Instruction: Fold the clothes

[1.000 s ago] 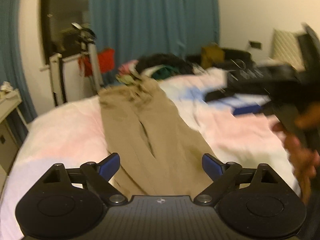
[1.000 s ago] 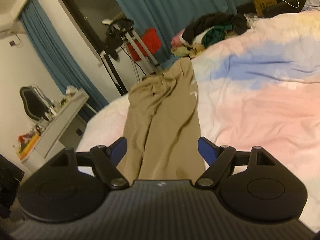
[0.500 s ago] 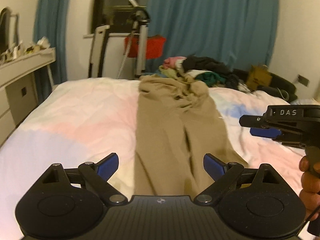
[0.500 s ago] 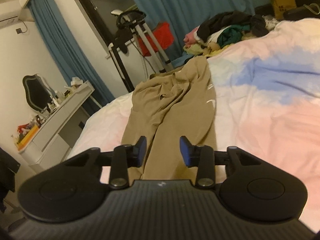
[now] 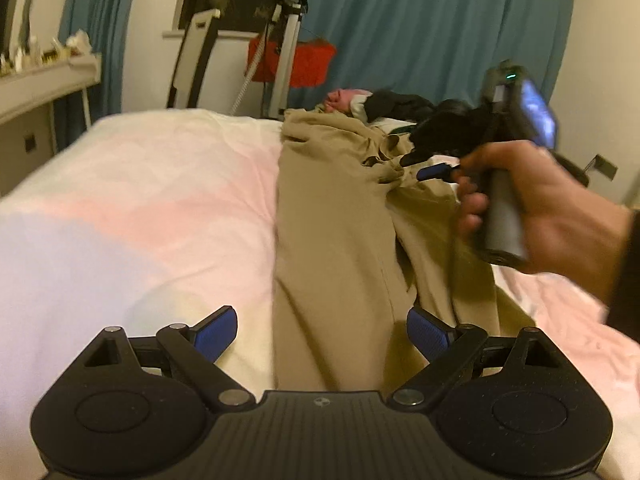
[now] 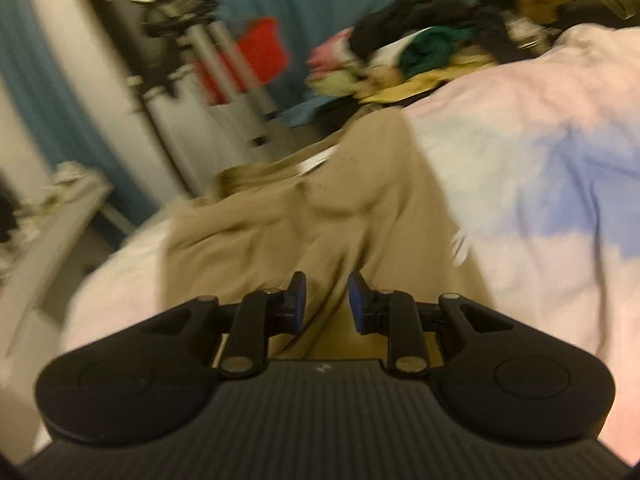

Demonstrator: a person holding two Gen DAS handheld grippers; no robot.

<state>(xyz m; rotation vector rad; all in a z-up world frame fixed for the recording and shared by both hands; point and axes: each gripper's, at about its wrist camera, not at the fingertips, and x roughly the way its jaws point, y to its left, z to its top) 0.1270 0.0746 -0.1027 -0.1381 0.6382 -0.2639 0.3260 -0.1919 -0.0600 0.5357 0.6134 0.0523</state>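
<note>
Where the left wrist view is taken, the left gripper [image 5: 322, 330] is held wide apart and empty over long khaki cloth trousers [image 5: 340, 248], laid on a pink-and-white bedspread [image 5: 140, 208]. By the right wrist view, the right gripper [image 6: 327, 300] is shown narrowed, with a gap left, nothing gripped.

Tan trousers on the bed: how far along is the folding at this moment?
Done: the tan cotton trousers lie spread lengthwise on the pink and white duvet; no fold shows. In hand: the right claw, jaws narrowed, hovers near the bunched waist; any grip is unclear. The left claw sits open at the leg end. Left: every fold, plus the heaped mixed clothes.
</note>
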